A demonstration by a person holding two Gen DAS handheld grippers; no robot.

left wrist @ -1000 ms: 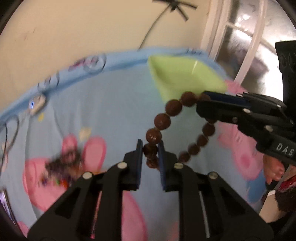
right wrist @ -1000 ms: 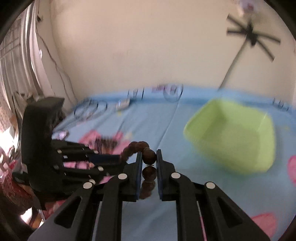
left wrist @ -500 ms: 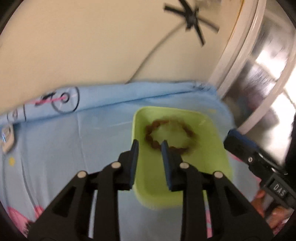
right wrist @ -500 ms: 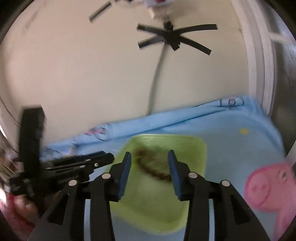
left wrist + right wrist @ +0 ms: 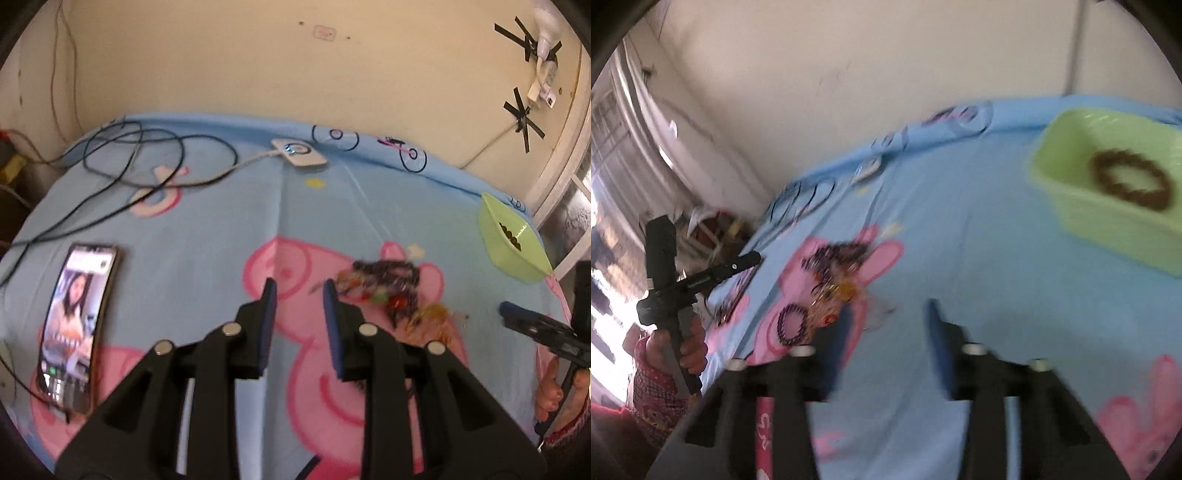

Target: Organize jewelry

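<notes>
A brown bead bracelet lies inside the light green tray at the right of the bed; its beads also show over the tray's rim in the left wrist view. A tangled pile of mixed jewelry sits on the pink pig print. My left gripper hovers just left of the pile, open and empty. My right gripper is blurred, its jaws apart and closing with nothing between them. Each gripper shows at the other view's edge.
A phone with a lit screen lies at the left on the blue sheet. Black cables and a white charger lie near the wall. A person's hand holds the left gripper's handle. A window frame stands beyond the tray.
Both grippers held the brown bracelet a second ago, then released it over the green tray. Both have since swung away from the tray toward the jewelry pile, empty.
</notes>
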